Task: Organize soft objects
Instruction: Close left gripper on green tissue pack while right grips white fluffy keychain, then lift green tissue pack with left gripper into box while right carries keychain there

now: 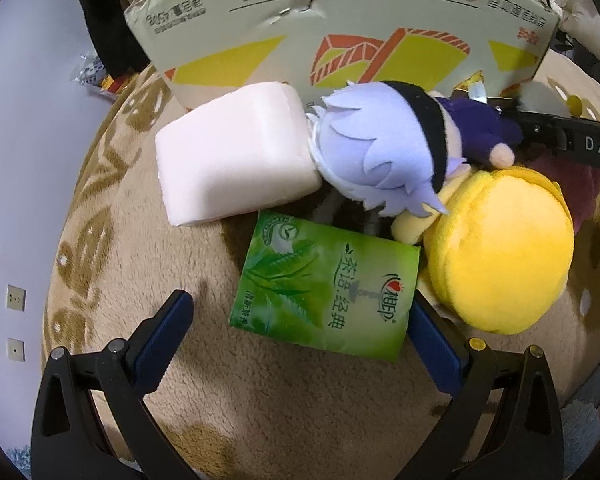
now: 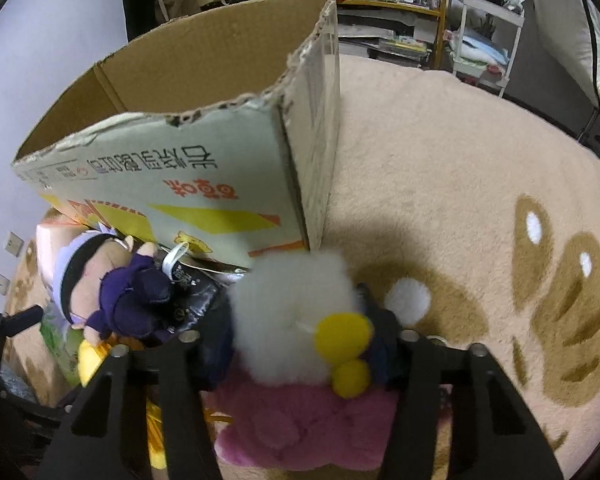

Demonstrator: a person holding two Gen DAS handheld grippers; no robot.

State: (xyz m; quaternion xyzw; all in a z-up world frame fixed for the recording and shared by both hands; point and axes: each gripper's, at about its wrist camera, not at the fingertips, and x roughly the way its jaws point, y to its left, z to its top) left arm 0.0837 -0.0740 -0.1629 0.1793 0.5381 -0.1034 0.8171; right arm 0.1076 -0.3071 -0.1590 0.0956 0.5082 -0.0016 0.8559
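Observation:
In the left wrist view my left gripper [image 1: 300,332] is open, its blue pads on either side of a green tissue pack [image 1: 324,288] lying on the beige rug. Behind it lie a white foam block [image 1: 236,156], a lilac-haired doll in purple [image 1: 384,152] and a round yellow plush [image 1: 500,252]. The open cardboard box [image 1: 340,32] stands behind them. In the right wrist view my right gripper [image 2: 296,344] is shut on a fluffy white plush with yellow beak and pink body [image 2: 292,312], beside the box corner [image 2: 236,184]. The doll [image 2: 112,288] lies to its left.
The beige rug with brown paw prints [image 2: 460,160] spreads to the right. Shelves and a white cart [image 2: 484,20] stand at the back. A lilac wall with sockets [image 1: 16,298] is at the left. The right gripper's black arm [image 1: 572,142] reaches in over the toys.

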